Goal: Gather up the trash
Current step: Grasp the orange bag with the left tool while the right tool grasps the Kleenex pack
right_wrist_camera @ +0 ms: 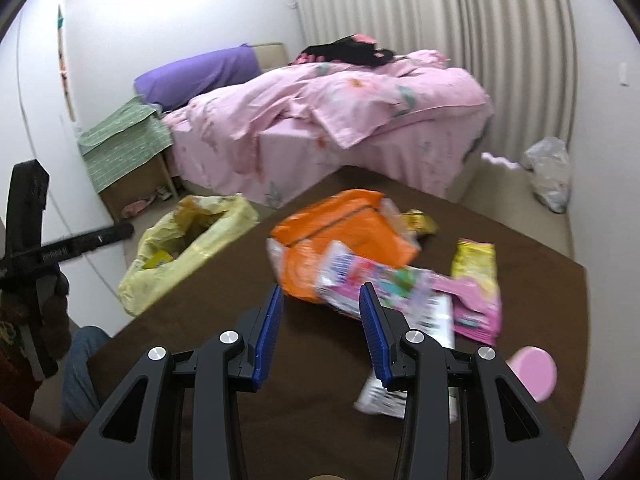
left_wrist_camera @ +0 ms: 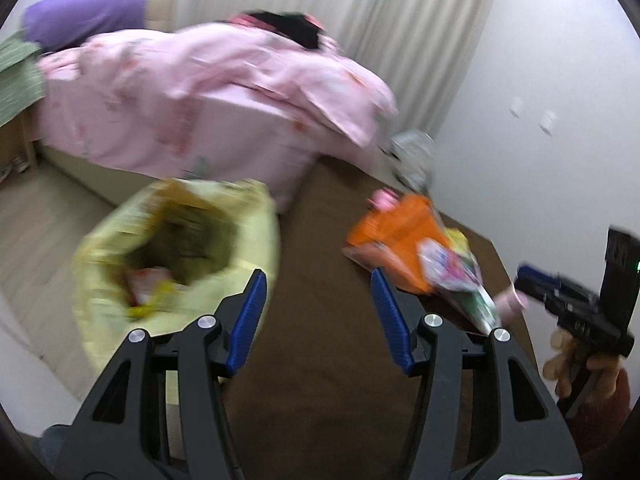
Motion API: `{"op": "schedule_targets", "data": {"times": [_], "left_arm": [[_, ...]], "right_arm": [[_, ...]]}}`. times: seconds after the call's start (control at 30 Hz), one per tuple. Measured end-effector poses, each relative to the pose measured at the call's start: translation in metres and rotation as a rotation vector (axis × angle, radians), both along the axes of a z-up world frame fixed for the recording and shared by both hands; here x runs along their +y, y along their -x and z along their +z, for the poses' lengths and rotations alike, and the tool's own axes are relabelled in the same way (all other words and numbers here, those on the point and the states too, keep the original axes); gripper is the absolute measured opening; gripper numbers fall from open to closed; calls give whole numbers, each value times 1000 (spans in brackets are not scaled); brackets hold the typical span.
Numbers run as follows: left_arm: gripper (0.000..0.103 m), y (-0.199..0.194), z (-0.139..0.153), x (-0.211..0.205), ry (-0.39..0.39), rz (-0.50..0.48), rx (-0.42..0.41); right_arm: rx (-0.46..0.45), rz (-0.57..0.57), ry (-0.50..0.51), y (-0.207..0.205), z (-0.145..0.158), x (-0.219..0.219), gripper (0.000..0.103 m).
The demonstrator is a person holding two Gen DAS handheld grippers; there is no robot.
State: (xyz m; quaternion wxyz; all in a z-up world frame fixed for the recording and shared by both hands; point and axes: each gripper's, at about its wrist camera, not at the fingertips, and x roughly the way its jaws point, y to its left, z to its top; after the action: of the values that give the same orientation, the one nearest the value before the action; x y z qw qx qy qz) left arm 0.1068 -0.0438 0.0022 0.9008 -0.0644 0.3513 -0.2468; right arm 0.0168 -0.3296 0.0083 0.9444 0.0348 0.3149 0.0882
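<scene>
A pile of wrappers lies on the brown table point(right_wrist_camera: 280, 400). It holds an orange packet point(right_wrist_camera: 340, 236), a colourful printed wrapper point(right_wrist_camera: 360, 276), a yellow wrapper point(right_wrist_camera: 474, 268), a pink one point(right_wrist_camera: 478, 314) and a white packet point(right_wrist_camera: 400, 388). My right gripper point(right_wrist_camera: 321, 291) hovers open just in front of the pile, nothing between its pads. An open yellow trash bag point(left_wrist_camera: 172, 248) with wrappers inside stands off the table's left edge. My left gripper point(left_wrist_camera: 318, 280) is open and empty over the table, between the bag and the orange packet point(left_wrist_camera: 400, 236).
A pink cup point(right_wrist_camera: 534, 372) stands at the table's right front. A bed with a pink duvet point(right_wrist_camera: 340, 120) fills the back, with a green-covered nightstand point(right_wrist_camera: 124, 140) beside it. A white plastic bag point(right_wrist_camera: 550, 172) lies on the floor by the right wall.
</scene>
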Motion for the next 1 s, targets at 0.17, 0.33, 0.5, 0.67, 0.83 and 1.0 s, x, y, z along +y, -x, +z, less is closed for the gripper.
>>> {"op": "schedule_targets", "data": {"times": [0.17,0.33,0.5,0.67,0.83,1.0], "left_arm": [[52,-1,-8,-42,-27,-92,24],[52,-4,-20,-56,-34,-116,50],[52,-19,-39,-64,-45,-130,107],[52,-38,-48,-73,-40,-138,140],[52,-49,-53,-81,-14,-129,159],[52,-55,-51,-85,-28,-135,157]], "right_arm": [[-28,-71,6,13,1,-25,40],[-26,-49,-91,13,-13,-43,61],[17,-20,21,-2,-21,-31,61],[76,7,85,-22,-35,-19,61],[92,31,164,-36,-40,-10,61],[70,70,113,-66,-26,-12,61]]}}
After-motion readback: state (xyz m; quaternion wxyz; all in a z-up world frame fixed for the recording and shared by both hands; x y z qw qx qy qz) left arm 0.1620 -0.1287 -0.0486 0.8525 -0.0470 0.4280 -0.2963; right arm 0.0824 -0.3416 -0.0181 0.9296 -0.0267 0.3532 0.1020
